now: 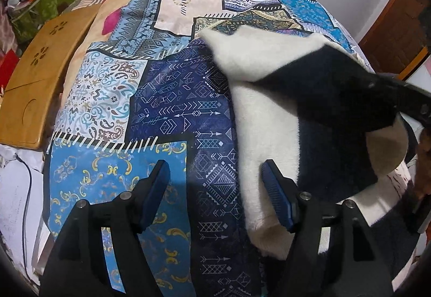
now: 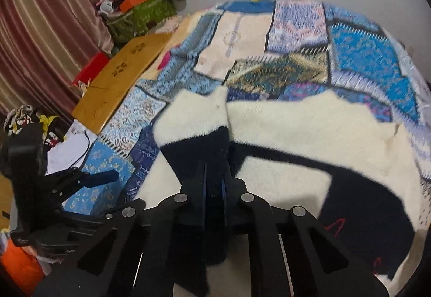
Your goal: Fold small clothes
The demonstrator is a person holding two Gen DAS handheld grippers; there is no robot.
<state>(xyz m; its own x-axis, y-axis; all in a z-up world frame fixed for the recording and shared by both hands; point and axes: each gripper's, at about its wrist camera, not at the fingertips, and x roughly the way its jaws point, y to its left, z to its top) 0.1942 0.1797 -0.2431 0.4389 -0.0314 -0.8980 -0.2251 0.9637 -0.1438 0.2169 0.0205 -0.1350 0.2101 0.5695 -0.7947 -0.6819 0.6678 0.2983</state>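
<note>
Right claw nearest the lens, pressed narrow on the navy cuff of a cream-and-navy fleece garment, sleeve lifted and carried across the body panel lying ahead of the claw on the patchwork bedspread. Left claw spread wide and empty, hovering over bare bedspread just left of the garment's near edge. Best done by bringing the sleeve flat across the torso, cuff aligned with the far side seam, released only once the fleece lies smooth; free claw well placed to pin the near edge against dragging.
</note>
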